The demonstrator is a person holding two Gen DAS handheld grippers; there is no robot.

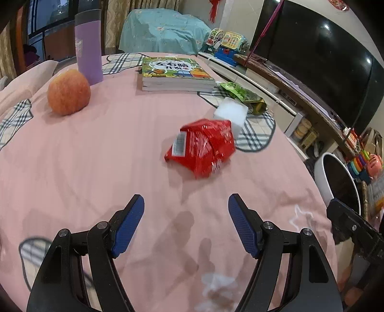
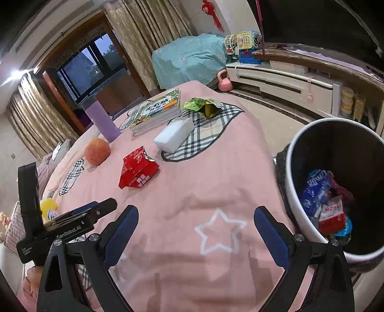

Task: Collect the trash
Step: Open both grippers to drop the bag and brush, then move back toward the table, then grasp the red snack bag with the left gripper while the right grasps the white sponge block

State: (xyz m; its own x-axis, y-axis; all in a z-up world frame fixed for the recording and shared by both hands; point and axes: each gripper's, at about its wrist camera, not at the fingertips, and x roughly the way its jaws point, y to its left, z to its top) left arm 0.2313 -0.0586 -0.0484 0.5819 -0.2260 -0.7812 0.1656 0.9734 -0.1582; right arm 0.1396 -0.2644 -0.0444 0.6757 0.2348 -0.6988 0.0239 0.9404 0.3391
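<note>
A lived-in room at dusk. A dark window (image 2: 84,69) with a wooden frame shows dim blue sky, flanked by beige patterned curtains (image 2: 141,40). Furniture draped in a teal floral cover (image 2: 189,57) stands against the far wall. A large black television (image 1: 319,60) sits on a long white cabinet (image 2: 283,81). A red ornament (image 2: 213,14) hangs on the pale wall.

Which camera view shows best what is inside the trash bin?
The right wrist view: the trash bin opens toward the camera, showing wrappers at its bottom. The left wrist view shows only its white rim and dark interior at the edge.
</note>
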